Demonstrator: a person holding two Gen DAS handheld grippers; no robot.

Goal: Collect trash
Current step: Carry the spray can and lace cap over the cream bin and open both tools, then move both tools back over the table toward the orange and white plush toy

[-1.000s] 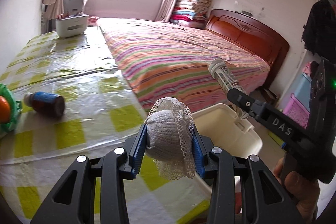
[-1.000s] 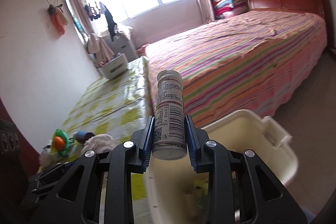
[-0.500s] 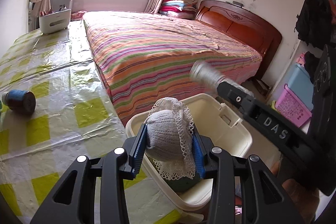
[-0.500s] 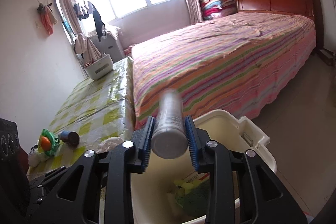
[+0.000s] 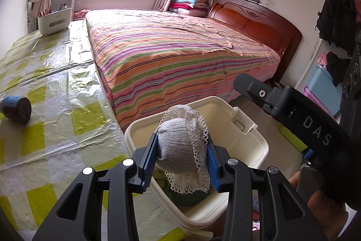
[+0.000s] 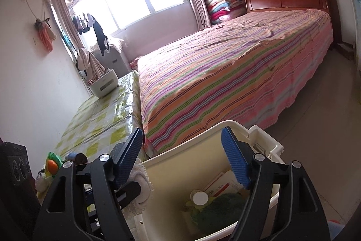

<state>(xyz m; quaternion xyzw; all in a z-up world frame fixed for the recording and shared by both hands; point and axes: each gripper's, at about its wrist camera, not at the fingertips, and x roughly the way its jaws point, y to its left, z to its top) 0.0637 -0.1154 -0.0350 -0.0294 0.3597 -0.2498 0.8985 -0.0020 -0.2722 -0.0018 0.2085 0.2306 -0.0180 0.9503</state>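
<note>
Above the cream plastic bin [image 6: 266, 139], already part-filled, the right gripper [image 6: 182, 157] is opening empty, a lace-trimmed grey knitted bundle [image 5: 180, 143] is pinched in the left gripper [image 5: 180, 164], and a blue-labelled bottle [image 5: 15, 105] is left on the table beside it.

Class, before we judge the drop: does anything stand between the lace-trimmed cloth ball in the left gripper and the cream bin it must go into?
Nothing visible does. The left gripper holds the cloth ball directly over the open bin, which has no lid across it; the right gripper, jaws opening and empty, is off to the side.

A white lacy sock [image 5: 180, 141] is held over the cream bin [image 5: 252, 141]. A white-capped bottle [image 6: 199, 198] is seen inside.
</note>
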